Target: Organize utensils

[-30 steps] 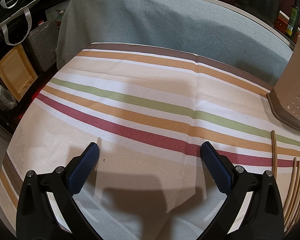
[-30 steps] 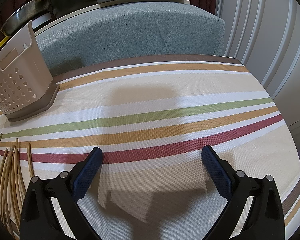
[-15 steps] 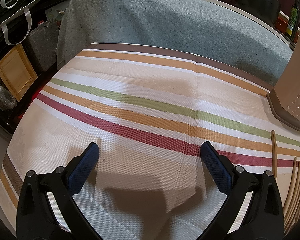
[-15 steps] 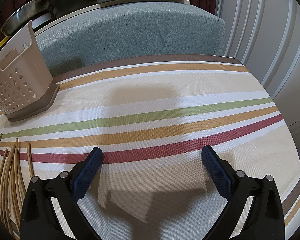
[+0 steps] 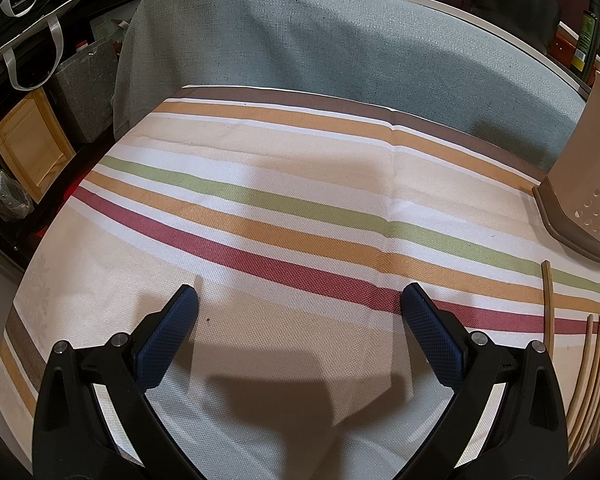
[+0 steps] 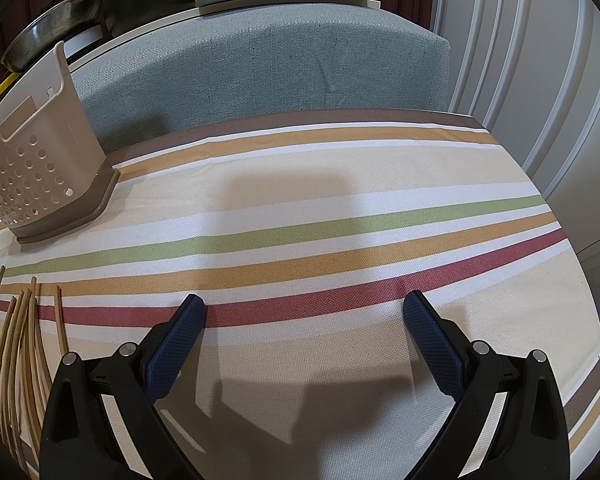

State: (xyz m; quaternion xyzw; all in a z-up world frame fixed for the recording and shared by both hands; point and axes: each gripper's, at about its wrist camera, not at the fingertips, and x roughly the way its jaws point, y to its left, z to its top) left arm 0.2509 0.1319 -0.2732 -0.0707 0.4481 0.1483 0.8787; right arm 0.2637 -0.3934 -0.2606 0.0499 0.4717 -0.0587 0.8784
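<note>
We have not started: our left gripper (image 5: 300,304) and right gripper (image 6: 304,312) gape empty, chopsticks (image 6: 24,344) lie loose at nine o'clock, utensil holder (image 6: 40,164) holds none visible

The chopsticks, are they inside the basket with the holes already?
No, the chopsticks lie loose on the striped tablecloth, apart from the basket, which stands behind them.

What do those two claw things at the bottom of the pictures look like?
Both the left gripper and the right gripper look alike: black plastic arms with round silver bolts, ending in two fingers covered with dark blue, textured pads. No cables or sleeves show.
</note>
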